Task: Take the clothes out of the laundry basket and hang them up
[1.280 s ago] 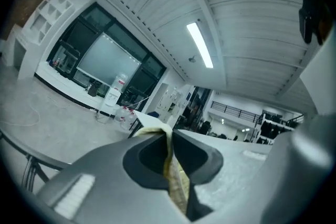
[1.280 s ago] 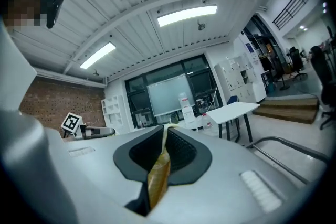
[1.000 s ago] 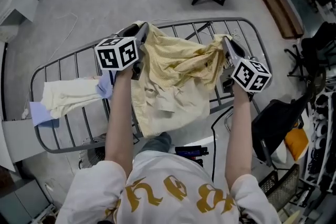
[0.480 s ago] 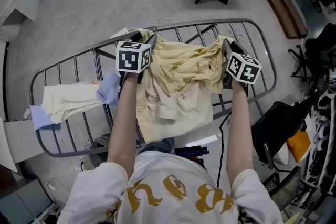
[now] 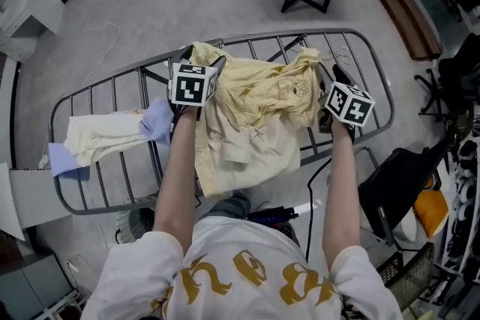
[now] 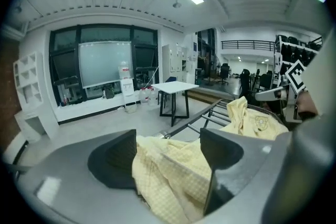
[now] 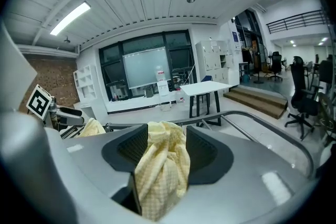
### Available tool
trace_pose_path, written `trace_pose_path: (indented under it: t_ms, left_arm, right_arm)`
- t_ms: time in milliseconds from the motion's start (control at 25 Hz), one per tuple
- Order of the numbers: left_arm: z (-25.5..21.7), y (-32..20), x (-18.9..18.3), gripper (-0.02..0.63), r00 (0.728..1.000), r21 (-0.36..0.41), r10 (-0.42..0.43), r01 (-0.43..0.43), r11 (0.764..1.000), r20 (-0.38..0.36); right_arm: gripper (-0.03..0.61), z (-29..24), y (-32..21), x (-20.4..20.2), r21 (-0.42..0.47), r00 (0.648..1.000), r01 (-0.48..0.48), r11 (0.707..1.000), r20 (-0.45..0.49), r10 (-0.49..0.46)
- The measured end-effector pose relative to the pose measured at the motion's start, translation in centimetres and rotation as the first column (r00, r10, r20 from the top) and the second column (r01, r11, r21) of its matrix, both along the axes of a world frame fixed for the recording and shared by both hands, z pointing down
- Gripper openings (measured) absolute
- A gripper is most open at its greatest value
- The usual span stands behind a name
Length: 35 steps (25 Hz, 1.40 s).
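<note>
A drying rack (image 5: pixel 262 35) is standing on the floor. The left gripper (image 6: pixel 169 157) and the right gripper (image 7: pixel 167 152) are both pinching a yellow shirt (image 5: pixel 255 116) in their fingers.

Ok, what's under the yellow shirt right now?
The drying rack is under the yellow shirt; its bars show on both sides. The bars directly beneath are covered by the cloth, so whether it rests on them cannot be told.

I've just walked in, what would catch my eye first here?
A yellow shirt is held spread over a grey drying rack, with the left claw and right claw each shut on its upper edge. A cream cloth already lies on the rack's left end.
</note>
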<state>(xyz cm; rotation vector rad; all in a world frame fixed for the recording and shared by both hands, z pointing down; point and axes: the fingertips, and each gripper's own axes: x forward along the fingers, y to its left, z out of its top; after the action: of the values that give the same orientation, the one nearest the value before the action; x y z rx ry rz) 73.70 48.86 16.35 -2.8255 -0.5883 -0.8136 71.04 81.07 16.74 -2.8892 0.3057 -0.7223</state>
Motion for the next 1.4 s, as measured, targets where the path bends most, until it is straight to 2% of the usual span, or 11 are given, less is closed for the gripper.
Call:
trace_pose_path:
  t_ms: [80,200,320,560,680,920,1040,1120,1240,1360,1400]
  left_arm:
    - [-1.4,0.1,-0.8,0.364,1.000,-0.016,-0.006,0.006,1.000,-0.027]
    - [-3.4,0.5,-2.4,0.359,0.998,-0.097,-0.017,0.011,0.995,-0.060]
    - [-4.8,1.0,-5.0,0.271,0.997,-0.157,-0.023,0.010,0.988,-0.080]
    - [-7.3,2.1,-11.5,0.239,0.985,-0.222,-0.086,0.052,0.974,-0.146]
    - [-7.8,2.9,-14.8,0.221,0.981,-0.248,-0.113,0.071,0.966,-0.158]
    - [-9.8,4.2,-20.3,0.166,0.961,-0.303,-0.163,0.091,0.949,-0.222]
    - [-10.5,4.9,-22.9,0.146,0.951,-0.323,-0.188,0.103,0.941,-0.244]
    - [-10.9,5.1,-24.5,0.095,0.942,-0.331,-0.210,0.117,0.936,-0.261]
    - [-10.8,5.6,-26.3,0.067,0.937,-0.334,-0.224,0.127,0.934,-0.269]
    - [-10.6,5.8,-27.7,0.002,0.934,-0.348,-0.238,0.137,0.927,-0.267]
    - [-10.5,5.9,-28.1,0.002,0.934,-0.356,-0.241,0.137,0.924,-0.265]
  right_arm:
    - [0.233,-0.5,0.0,-1.1,0.007,1.000,0.009,1.000,-0.009,-0.009]
    - [0.197,-1.6,-0.6,-3.1,0.041,0.999,0.040,0.998,-0.035,-0.038]
    - [0.159,-3.0,-1.4,-5.2,0.072,0.995,0.074,0.995,-0.077,-0.069]
    - [0.029,-4.6,-1.5,-9.6,0.147,0.985,0.129,0.981,-0.135,-0.109]
    - [0.029,-5.8,-3.0,-12.2,0.159,0.974,0.180,0.971,-0.169,-0.153]
    - [0.028,-8.3,-5.2,-17.3,0.100,0.941,0.275,0.956,-0.233,-0.246]
    - [0.028,-9.2,-5.3,-19.6,0.095,0.928,0.299,0.950,-0.261,-0.266]
    - [0.028,-9.7,-5.2,-20.8,0.080,0.921,0.307,0.948,-0.275,-0.275]
    - [0.028,-9.9,-5.0,-22.5,0.066,0.917,0.312,0.948,-0.283,-0.282]
    - [0.028,-9.9,-4.8,-23.6,0.052,0.916,0.316,0.947,-0.277,-0.291]
    - [0.028,-9.9,-4.8,-24.0,0.049,0.915,0.319,0.946,-0.277,-0.294]
